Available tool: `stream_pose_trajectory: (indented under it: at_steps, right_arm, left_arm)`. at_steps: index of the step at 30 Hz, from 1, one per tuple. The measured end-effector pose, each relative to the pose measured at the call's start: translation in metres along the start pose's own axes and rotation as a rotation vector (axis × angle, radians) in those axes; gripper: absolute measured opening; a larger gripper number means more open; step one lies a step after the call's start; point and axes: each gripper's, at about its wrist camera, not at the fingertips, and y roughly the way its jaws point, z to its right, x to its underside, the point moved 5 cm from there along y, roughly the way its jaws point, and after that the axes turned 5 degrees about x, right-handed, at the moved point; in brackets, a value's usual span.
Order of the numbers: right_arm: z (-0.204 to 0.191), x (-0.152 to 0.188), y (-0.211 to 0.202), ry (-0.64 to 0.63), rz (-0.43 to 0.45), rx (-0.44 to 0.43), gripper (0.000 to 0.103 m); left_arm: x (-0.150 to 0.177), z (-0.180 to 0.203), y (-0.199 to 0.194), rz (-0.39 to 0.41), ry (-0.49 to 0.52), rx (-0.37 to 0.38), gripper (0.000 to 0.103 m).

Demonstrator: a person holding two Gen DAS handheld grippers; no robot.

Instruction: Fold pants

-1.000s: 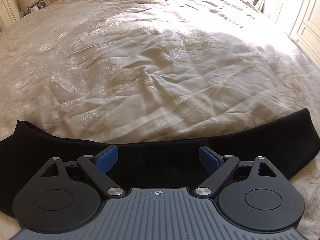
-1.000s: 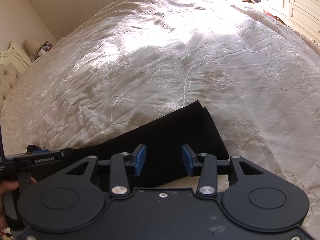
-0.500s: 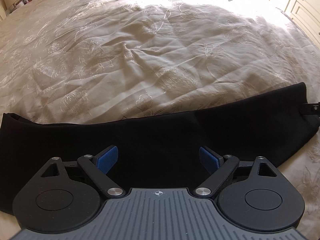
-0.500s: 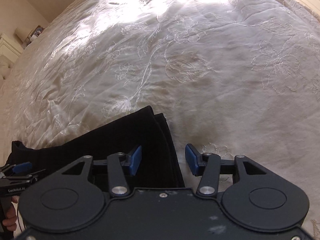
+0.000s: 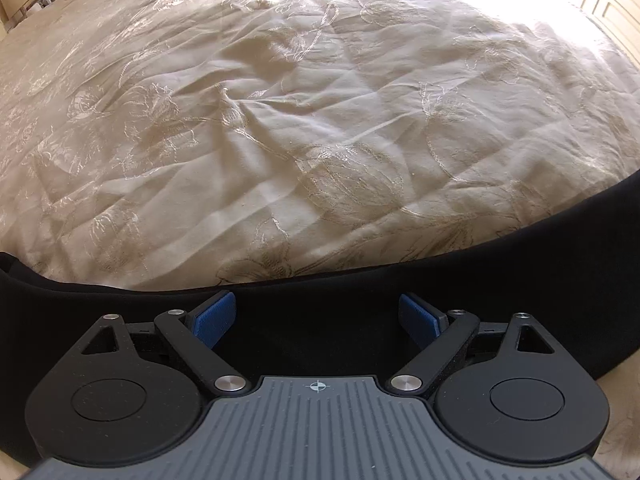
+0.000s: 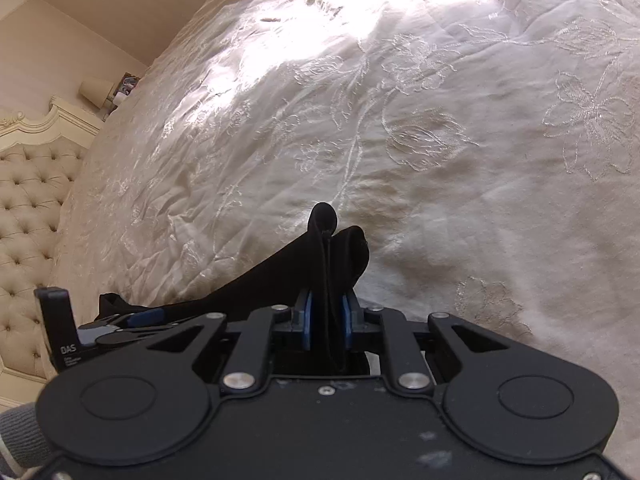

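Jaws of the left gripper (image 5: pixel 316 320) stand wide apart in the left wrist view, their blue pads (image 5: pixel 214 316) clear of the cloth, nothing between them but the black pants (image 5: pixel 320 300) lying below. The pants stretch as one long dark band across the near edge of the cream bedspread (image 5: pixel 320 120), flat and already doubled lengthwise, it seems.

In the right wrist view the right gripper (image 6: pixel 326 320) has just been closing, and its pads now pinch the end of the pants (image 6: pixel 332 248), which bunches into upright folds between them. The other gripper (image 6: pixel 120 320) shows at lower left, over the far stretch of cloth.

The fabric looks soft, limp and light. It will likely sag and drag, so a hold at the edge, catching all layers, should serve best.
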Motion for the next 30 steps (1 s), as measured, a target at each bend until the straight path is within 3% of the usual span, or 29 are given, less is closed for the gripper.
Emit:
stream_pose_trajectory:
  at_steps: [4, 7, 10, 13, 16, 19, 22, 30]
  right_arm:
    - [-0.03, -0.003, -0.014, -0.033, 0.031, -0.016, 0.015]
    - [-0.053, -0.003, -0.023, -0.052, 0.05, -0.024, 0.015]
    - [-0.078, 0.001, -0.029, -0.086, 0.063, -0.03, 0.015]
    - [-0.107, 0.006, -0.031, -0.126, 0.075, -0.03, 0.015]
    - [-0.136, 0.014, -0.03, -0.155, 0.079, -0.027, 0.016]
    - [-0.165, 0.024, -0.024, -0.169, 0.076, -0.012, 0.016]
    - [-0.202, 0.039, -0.016, -0.191, 0.076, -0.011, 0.016]
    - [-0.31, 0.096, 0.043, -0.273, 0.012, -0.046, 0.016]
  left_arm:
    - [-0.004, -0.004, -0.001, -0.006, -0.044, 0.011, 0.089]
    - [-0.003, -0.007, -0.02, 0.032, -0.059, -0.016, 0.082]
    - [0.009, -0.006, -0.041, 0.06, -0.049, 0.003, 0.082]
    - [0.029, -0.001, -0.045, 0.038, -0.03, 0.055, 0.082]
    - [0.045, 0.006, -0.026, -0.027, 0.033, 0.058, 0.083]
    - [0.049, 0.003, -0.021, -0.017, 0.066, 0.08, 0.082]
    - [0.048, -0.02, -0.037, 0.01, 0.01, 0.125, 0.075]
    - [0.076, -0.147, -0.083, 0.085, -0.17, 0.088, 0.075]
